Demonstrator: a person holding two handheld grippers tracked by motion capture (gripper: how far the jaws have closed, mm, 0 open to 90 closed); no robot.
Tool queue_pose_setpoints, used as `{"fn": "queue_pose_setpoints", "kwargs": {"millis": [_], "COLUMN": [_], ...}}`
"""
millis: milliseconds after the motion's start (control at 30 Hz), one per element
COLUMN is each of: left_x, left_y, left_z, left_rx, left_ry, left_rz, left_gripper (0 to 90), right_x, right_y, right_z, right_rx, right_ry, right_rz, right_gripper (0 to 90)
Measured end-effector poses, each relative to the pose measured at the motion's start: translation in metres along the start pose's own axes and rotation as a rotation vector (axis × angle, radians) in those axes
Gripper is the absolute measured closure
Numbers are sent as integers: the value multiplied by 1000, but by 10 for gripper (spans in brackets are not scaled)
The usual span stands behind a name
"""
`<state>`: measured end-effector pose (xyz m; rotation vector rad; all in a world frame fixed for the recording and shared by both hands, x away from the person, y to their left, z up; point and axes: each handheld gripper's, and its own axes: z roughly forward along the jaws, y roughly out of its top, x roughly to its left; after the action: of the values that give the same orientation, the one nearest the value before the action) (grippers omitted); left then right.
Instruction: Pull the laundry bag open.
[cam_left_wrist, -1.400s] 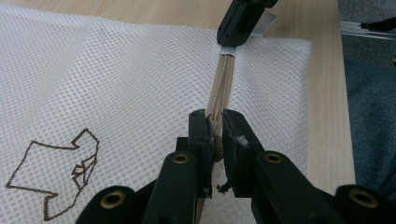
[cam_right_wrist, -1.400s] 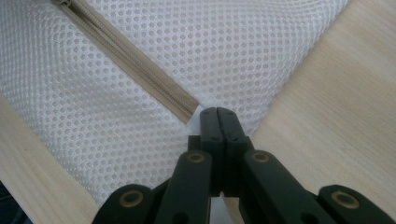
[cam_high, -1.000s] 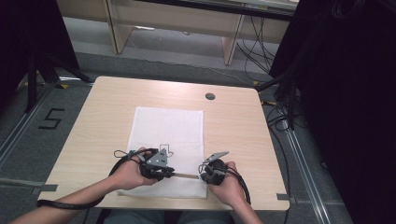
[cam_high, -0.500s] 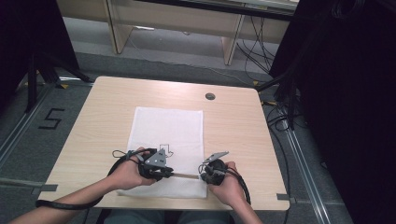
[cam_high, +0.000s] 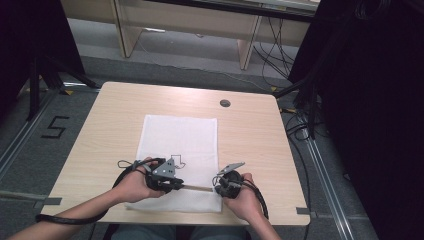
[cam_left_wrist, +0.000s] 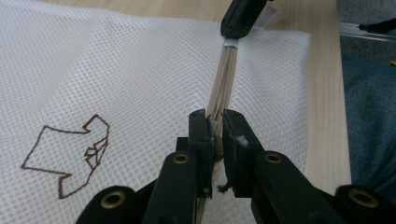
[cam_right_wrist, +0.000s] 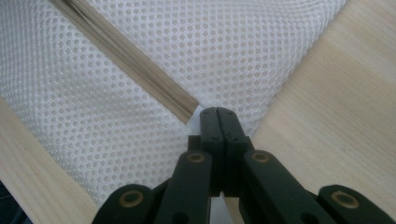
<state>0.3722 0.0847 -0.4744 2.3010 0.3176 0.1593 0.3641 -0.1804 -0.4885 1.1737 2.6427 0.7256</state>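
High view: A white mesh bag (cam_high: 180, 150) is laid flat on a wooden table (cam_high: 110, 115), its long side running away from the person. A small dark outline print (cam_high: 176, 159) is seen near the middle of the bag. The left gripper (cam_high: 176, 184) and the right gripper (cam_high: 219, 184) are held over the near end of the bag, pointed at each other. A tan zipper (cam_high: 197, 188) is stretched between them. A round grommet (cam_high: 225, 103) is set in the tabletop beyond the bag.

Left gripper view: The left gripper (cam_left_wrist: 215, 128) is closed on the zipper (cam_left_wrist: 224, 81); a brass-coloured slider (cam_left_wrist: 217, 148) is seen pinched between the jaws. The zipper runs straight ahead to the right gripper (cam_left_wrist: 232, 41), by which its far end is clamped at the bag's edge. The mesh (cam_left_wrist: 116, 70) lies on both sides of the zipper, and the outline print (cam_left_wrist: 70, 158) is seen at lower left. Bare table (cam_left_wrist: 327, 116) is seen to the right of the bag.

Right gripper view: The right gripper (cam_right_wrist: 217, 114) is fully closed, its jaws pressed together on the white end of the zipper (cam_right_wrist: 121, 51). The zipper runs off to the upper left across the mesh (cam_right_wrist: 233, 46). The table (cam_right_wrist: 336, 116) is seen at right and at lower left.
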Motion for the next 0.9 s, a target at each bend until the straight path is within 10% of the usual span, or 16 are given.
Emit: {"fn": "queue_pose_setpoints", "kwargs": {"millis": [900], "left_x": [2], "left_y": [-5], "left_z": [-8], "left_rx": [-13], "left_ry": [1], "left_rz": [4], "left_gripper": [821], "right_x": [0], "right_y": [0], "right_z": [1], "right_rx": [-8], "right_ry": [-2], "right_rz": [-8], "right_gripper": [900]}}
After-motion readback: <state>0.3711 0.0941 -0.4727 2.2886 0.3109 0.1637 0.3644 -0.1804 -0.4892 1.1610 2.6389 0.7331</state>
